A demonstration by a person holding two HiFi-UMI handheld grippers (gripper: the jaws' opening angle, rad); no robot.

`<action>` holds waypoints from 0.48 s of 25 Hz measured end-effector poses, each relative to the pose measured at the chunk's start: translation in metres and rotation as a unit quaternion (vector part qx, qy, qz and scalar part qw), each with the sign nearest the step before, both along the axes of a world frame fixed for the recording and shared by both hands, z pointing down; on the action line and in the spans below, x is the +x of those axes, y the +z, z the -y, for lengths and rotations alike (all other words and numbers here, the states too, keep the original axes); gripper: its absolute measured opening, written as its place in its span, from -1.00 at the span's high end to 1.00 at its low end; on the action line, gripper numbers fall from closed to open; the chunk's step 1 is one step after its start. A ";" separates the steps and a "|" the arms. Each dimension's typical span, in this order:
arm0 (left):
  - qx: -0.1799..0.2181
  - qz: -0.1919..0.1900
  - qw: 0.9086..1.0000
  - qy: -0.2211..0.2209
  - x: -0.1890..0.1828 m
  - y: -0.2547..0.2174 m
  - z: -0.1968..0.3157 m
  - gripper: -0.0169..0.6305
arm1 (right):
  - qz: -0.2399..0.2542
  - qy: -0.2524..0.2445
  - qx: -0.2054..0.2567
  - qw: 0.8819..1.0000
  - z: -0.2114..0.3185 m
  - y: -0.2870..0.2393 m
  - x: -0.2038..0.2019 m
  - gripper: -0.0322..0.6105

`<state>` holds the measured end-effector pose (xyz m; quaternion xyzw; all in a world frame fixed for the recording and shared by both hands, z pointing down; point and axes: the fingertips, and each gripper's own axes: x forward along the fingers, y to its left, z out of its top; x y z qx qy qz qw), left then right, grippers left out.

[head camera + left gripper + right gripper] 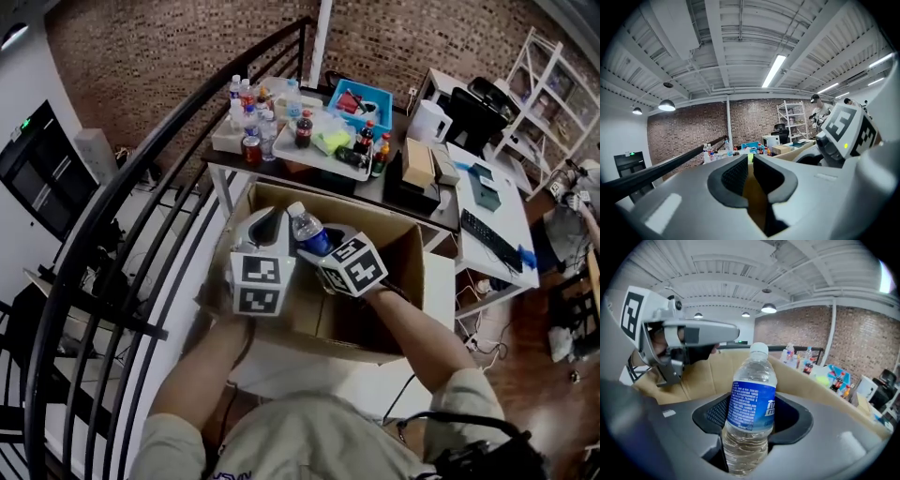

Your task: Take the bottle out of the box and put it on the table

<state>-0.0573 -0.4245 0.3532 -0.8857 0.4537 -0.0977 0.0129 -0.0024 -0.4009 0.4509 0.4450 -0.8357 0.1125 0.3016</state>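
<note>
Left to right: a black railing (112, 206) flanks the cardboard box (412, 267). The left tongs (749, 164) are nearly closed and pinch the box's left wall. The right tongs (752, 416) clamp a water bottle (753, 380) by its middle, upright over the open box. Beyond the box stands a cluttered desk (281, 172) with drinks (253, 117) and a blue bin (361, 98). Only the left gripper view shows a person (816, 110) beside white shelves (790, 117). Only the head view shows the box's dark bottom.
</note>
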 end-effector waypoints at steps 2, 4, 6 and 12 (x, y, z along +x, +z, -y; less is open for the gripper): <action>0.005 0.000 1.000 0.007 0.003 -0.005 -0.005 0.83 | 0.010 0.023 0.029 0.999 -0.004 -0.022 0.011 0.09; 0.010 -0.001 1.000 0.015 0.007 -0.010 -0.013 0.84 | 0.025 0.049 0.062 0.997 -0.013 -0.047 0.024 0.09; 0.015 -0.006 1.000 0.025 0.013 -0.016 -0.021 0.84 | 0.040 0.071 0.098 0.992 -0.023 -0.074 0.036 0.09; 0.029 -0.023 0.998 0.053 0.029 -0.032 -0.041 0.84 | 0.079 0.124 0.181 0.973 -0.055 -0.138 0.057 0.09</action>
